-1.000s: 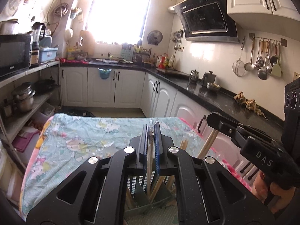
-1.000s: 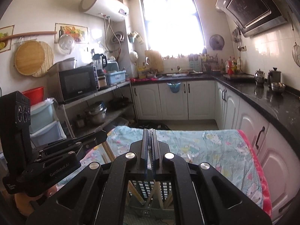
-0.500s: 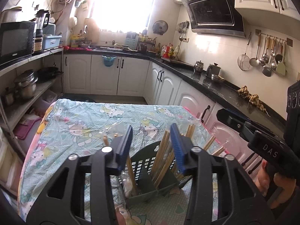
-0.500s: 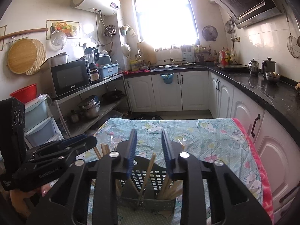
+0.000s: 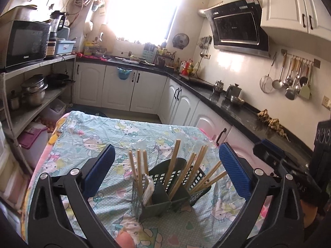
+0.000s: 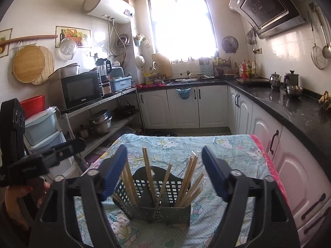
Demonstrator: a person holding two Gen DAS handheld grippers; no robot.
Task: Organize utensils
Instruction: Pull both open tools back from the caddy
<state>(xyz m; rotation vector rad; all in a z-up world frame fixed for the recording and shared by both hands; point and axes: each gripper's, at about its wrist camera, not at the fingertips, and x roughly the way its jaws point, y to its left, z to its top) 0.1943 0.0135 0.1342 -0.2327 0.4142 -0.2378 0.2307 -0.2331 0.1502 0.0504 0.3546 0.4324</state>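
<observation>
Now the left gripper point(image 5: 166, 163) and right gripper point(image 6: 164, 170) are both wide open and hold nothing. The chopsticks point(image 6: 149, 175) stand in the holder point(image 6: 153, 204) on the worktop point(image 6: 227, 150), near both grippers. This step looks finished; next they likely find any loose utensil.

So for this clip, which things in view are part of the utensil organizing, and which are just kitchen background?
Job:
chopsticks
utensil holder
left gripper, open
right gripper, open

Background:
microwave
range hood
hanging ladles
kettles
water heater
</observation>
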